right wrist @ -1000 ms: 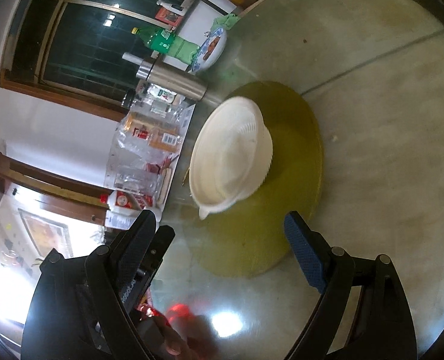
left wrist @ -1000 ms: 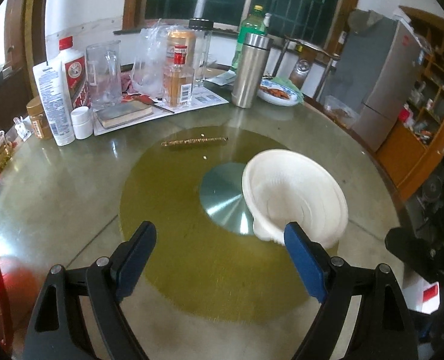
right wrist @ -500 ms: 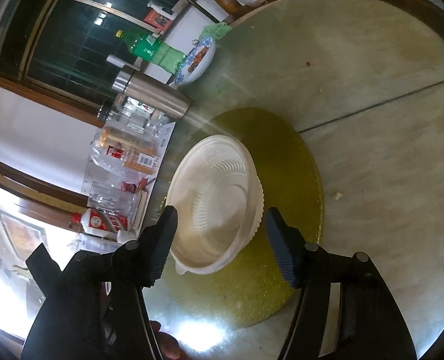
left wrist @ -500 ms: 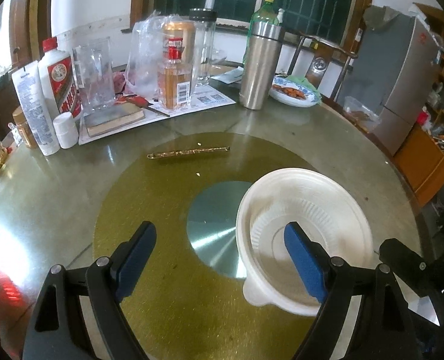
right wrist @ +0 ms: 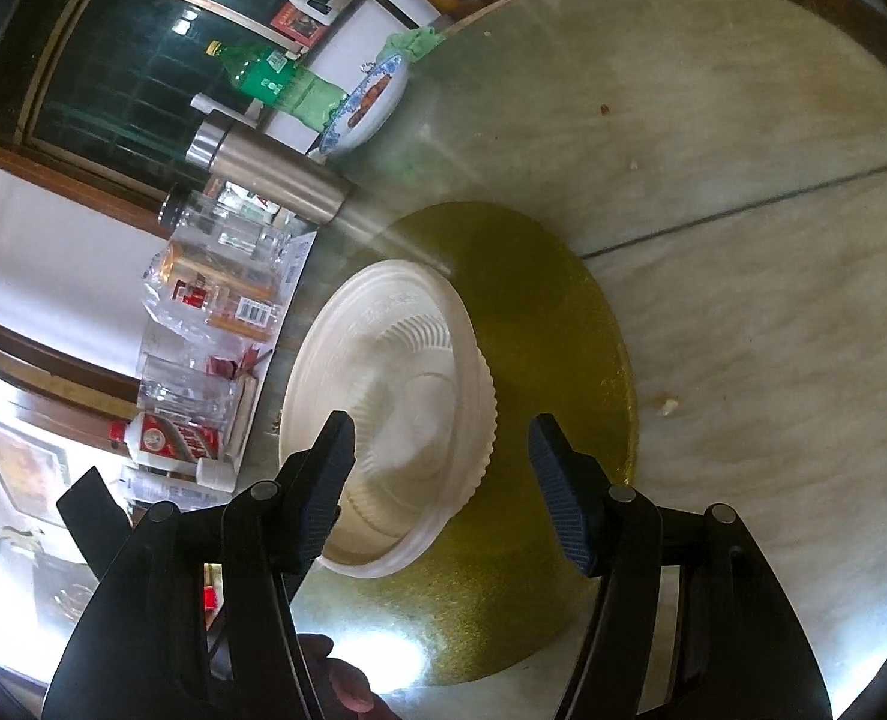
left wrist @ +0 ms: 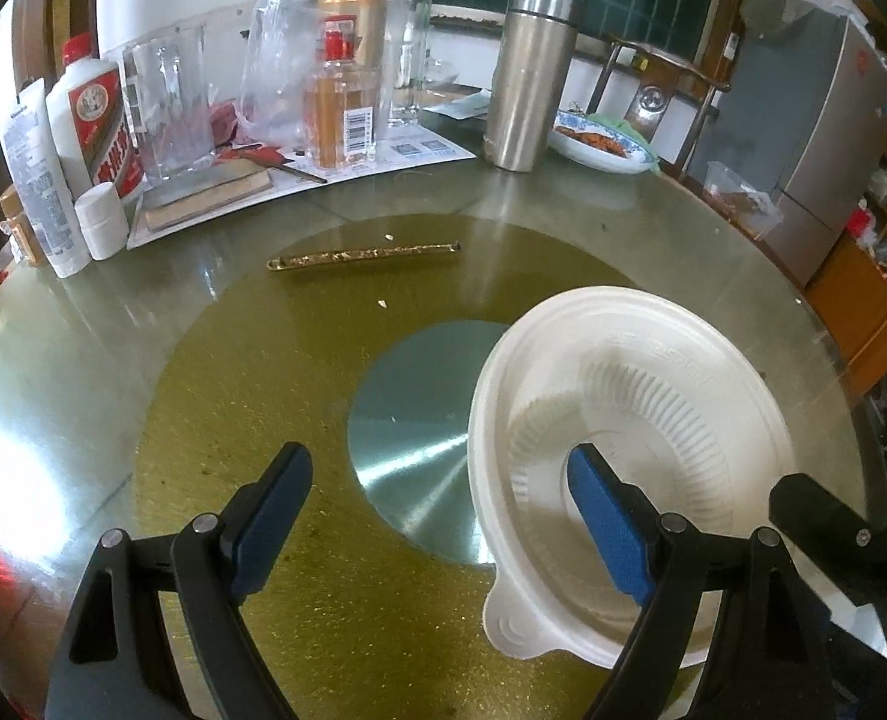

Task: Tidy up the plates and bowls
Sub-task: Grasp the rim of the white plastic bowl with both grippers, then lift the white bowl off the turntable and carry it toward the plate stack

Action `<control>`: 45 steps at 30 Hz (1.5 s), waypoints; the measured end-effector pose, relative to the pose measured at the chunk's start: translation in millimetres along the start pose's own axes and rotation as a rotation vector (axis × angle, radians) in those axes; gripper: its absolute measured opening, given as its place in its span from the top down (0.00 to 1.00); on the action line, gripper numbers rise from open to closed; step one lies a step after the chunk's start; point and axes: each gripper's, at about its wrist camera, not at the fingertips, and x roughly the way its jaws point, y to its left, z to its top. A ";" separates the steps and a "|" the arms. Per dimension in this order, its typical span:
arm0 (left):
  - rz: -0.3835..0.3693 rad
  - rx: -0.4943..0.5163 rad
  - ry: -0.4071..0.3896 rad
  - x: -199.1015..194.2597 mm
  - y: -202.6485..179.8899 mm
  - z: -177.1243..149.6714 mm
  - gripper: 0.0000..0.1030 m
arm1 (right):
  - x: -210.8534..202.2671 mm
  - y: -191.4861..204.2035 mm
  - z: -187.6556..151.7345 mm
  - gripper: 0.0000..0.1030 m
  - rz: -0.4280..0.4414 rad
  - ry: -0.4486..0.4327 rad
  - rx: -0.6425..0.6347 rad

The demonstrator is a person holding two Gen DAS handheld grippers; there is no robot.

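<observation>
A white ribbed plastic bowl stands on the green-gold disc in the middle of the round glass table. My left gripper is open; its right finger reaches over the bowl's near rim and its left finger is outside over the disc. In the right wrist view the same bowl lies between the fingers of my right gripper, which is open. Its left finger sits over the bowl's inside and its right finger outside the ribbed wall. Whether either finger touches the bowl I cannot tell.
A steel flask, bottles, a glass jug and a plastic bag crowd the table's far side. A blue-rimmed dish of food stands beside the flask. A thin gold stick lies on the disc.
Both grippers have moved in on the bowl, which now looks larger. The right gripper's fingers have narrowed and now straddle the bowl's wall.
</observation>
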 end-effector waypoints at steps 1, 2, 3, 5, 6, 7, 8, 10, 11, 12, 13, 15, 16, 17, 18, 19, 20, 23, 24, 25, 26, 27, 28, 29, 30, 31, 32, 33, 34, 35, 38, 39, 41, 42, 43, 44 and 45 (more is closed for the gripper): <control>0.005 0.013 -0.007 -0.6 -1.2 -0.7 0.19 | 0.4 0.4 -0.1 0.42 0.002 0.006 -0.004; 0.017 0.036 -0.021 -1.8 -2.9 -1.1 0.39 | 2.8 0.7 -0.5 0.55 0.004 0.021 -0.012; 0.032 0.065 -0.028 -2.2 -5.4 -1.5 0.53 | 5.3 0.6 -1.0 0.64 -0.003 0.033 -0.017; 0.033 0.086 0.010 2.6 -7.2 -1.5 0.84 | 11.2 -2.0 -3.0 0.78 -0.007 0.054 -0.023; 0.029 0.088 0.005 2.7 -6.3 -1.5 0.84 | 11.7 -2.3 -3.5 0.81 0.004 0.053 -0.027; 0.026 0.092 -0.001 1.9 -6.1 -1.9 0.84 | 10.7 -1.8 -4.0 0.86 0.012 0.050 -0.032; 0.024 0.099 0.002 1.9 -6.8 -2.5 0.84 | 8.7 -0.3 -4.7 0.88 0.006 0.043 -0.040; 0.026 0.110 -0.003 0.9 -7.8 -3.3 0.85 | 6.4 1.8 -6.0 0.89 -0.015 0.026 -0.064; 0.026 0.114 -0.006 0.8 -7.8 -3.6 0.85 | 5.9 1.0 -5.8 0.89 -0.010 0.025 -0.058; 0.019 0.114 -0.004 0.9 -7.0 -3.7 0.85 | 5.8 0.3 -5.8 0.89 -0.010 0.023 -0.056; 0.015 0.115 -0.004 0.8 -6.4 -3.6 0.85 | 5.6 0.9 -6.2 0.89 -0.013 0.022 -0.059; 0.013 0.114 -0.003 1.0 -5.6 -3.3 0.85 | 5.4 2.7 -7.6 0.89 -0.020 0.019 -0.069; 0.011 0.115 -0.003 0.7 -5.4 -3.5 0.85 | 5.5 3.1 -7.8 0.89 -0.021 0.017 -0.072; 0.010 0.116 -0.002 0.7 -4.9 -3.6 0.85 | 5.5 3.5 -8.3 0.89 -0.020 0.017 -0.075; 0.008 0.115 -0.001 0.2 -4.7 -3.9 0.85 | 5.8 4.2 -8.5 0.89 -0.021 0.016 -0.076; 0.006 0.115 -0.001 0.0 -4.6 -3.8 0.85 | 5.8 4.8 -8.9 0.89 -0.021 0.016 -0.077; 0.007 0.116 -0.003 -0.1 -4.7 -3.8 0.85 | 5.6 5.0 -8.9 0.89 -0.022 0.015 -0.078; 0.007 0.122 -0.011 -1.2 -5.1 -5.1 0.85 | 5.1 4.9 -9.3 0.89 -0.019 0.011 -0.077; 0.006 0.124 -0.012 -1.5 -5.5 -5.3 0.85 | 4.9 5.3 -9.7 0.89 -0.020 0.009 -0.078; 0.005 0.124 -0.014 -1.9 -5.7 -5.5 0.85 | 4.5 5.9 -10.0 0.89 -0.019 0.006 -0.080; 0.006 0.124 -0.017 -2.3 -5.8 -5.5 0.85 | 4.1 6.3 -10.2 0.89 -0.018 0.005 -0.081; 0.006 0.124 -0.019 -2.8 -6.1 -5.6 0.85 | 3.3 7.0 -10.2 0.89 -0.018 0.002 -0.083; 0.006 0.124 -0.021 -3.5 -6.5 -5.7 0.85 | 2.8 7.6 -10.4 0.89 -0.018 0.000 -0.085; 0.006 0.124 -0.022 -4.1 -6.6 -5.8 0.85 | 1.9 8.2 -10.7 0.89 -0.017 -0.004 -0.089; 0.006 0.123 -0.026 -5.0 -6.8 -6.1 0.85 | 1.2 8.8 -11.5 0.89 -0.017 -0.006 -0.091; 0.005 0.123 -0.029 -5.6 -7.0 -6.2 0.85 | 0.3 9.5 -11.6 0.89 -0.016 -0.010 -0.094; 0.005 0.123 -0.031 -6.4 -7.2 -6.4 0.85 | -0.2 9.7 -11.6 0.89 -0.016 -0.013 -0.095; 0.005 0.123 -0.033 -6.9 -7.0 -6.5 0.85 | -0.6 9.5 -11.5 0.89 -0.016 -0.015 -0.097; 0.005 0.123 -0.035 -7.2 -7.4 -6.6 0.85 | -1.0 9.7 -11.5 0.89 -0.015 -0.017 -0.099; 0.005 0.124 -0.036 -7.4 -7.1 -6.7 0.85 | -0.9 10.1 -11.8 0.89 -0.015 -0.018 -0.099; 0.002 0.125 -0.038 -8.1 -6.6 -6.9 0.85 | -1.3 10.0 -11.3 0.89 -0.016 -0.021 -0.100; 0.003 0.126 -0.040 -8.6 -6.7 -7.0 0.85 | -1.2 9.9 -11.2 0.89 -0.016 -0.020 -0.100; 0.003 0.127 -0.045 -10.0 -7.1 -7.4 0.85 | -1.7 10.0 -11.1 0.89 -0.015 -0.024 -0.102; 0.004 0.128 -0.049 -10.9 -7.3 -7.5 0.85 | -1.8 10.6 -11.7 0.89 -0.016 -0.025 -0.103; 0.005 0.129 -0.052 -11.4 -7.5 -7.7 0.85 | -2.0 10.7 -11.4 0.89 -0.016 -0.027 -0.105; 0.005 0.129 -0.053 -11.9 -7.7 -8.0 0.85 | -2.1 10.8 -11.3 0.89 -0.016 -0.028 -0.106; 0.004 0.129 -0.054 -12.5 -7.9 -8.1 0.85 | -2.0 10.7 -11.3 0.89 -0.015 -0.028 -0.105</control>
